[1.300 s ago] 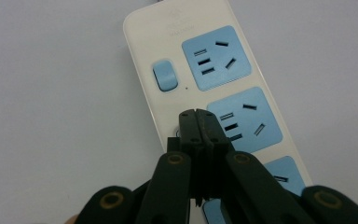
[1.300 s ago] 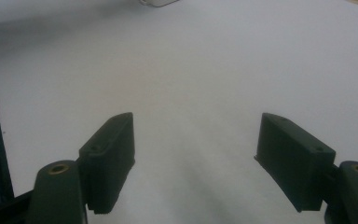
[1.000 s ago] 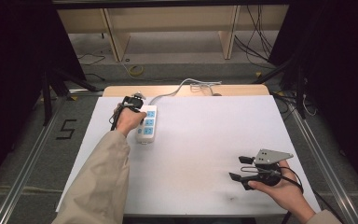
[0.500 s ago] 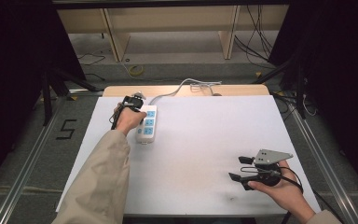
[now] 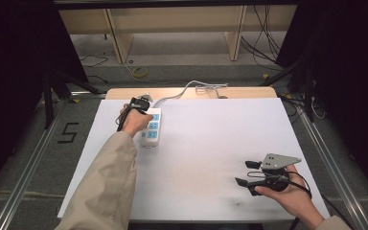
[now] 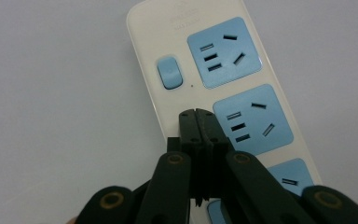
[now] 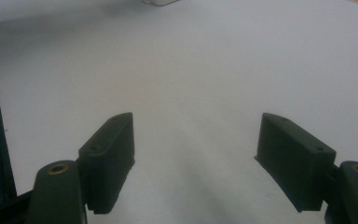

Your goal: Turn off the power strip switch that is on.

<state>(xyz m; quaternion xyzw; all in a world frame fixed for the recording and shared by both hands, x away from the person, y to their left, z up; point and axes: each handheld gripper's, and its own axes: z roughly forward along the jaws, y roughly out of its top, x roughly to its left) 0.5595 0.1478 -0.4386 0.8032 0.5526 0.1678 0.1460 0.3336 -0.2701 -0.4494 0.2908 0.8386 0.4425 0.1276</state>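
Observation:
A white power strip (image 5: 152, 128) with blue sockets lies at the table's far left; its white cord (image 5: 188, 89) runs off the far edge. My left gripper (image 5: 142, 103) is over the strip's far end, held in a hand. In the left gripper view its jaws are shut, and the tips (image 6: 199, 116) are on or just above the strip's white body (image 6: 144, 28), beside the middle socket (image 6: 251, 119) and below a blue switch (image 6: 169, 72). Nothing is held between them. My right gripper (image 5: 246, 173) rests at the front right, open over bare tabletop (image 7: 193, 140).
The white table top (image 5: 220, 139) has a wooden strip (image 5: 249, 92) along its far edge. Beyond it are floor cables (image 5: 263, 48) and wooden shelf legs (image 5: 234, 38). Metal rails (image 5: 333, 167) run along both sides of the table.

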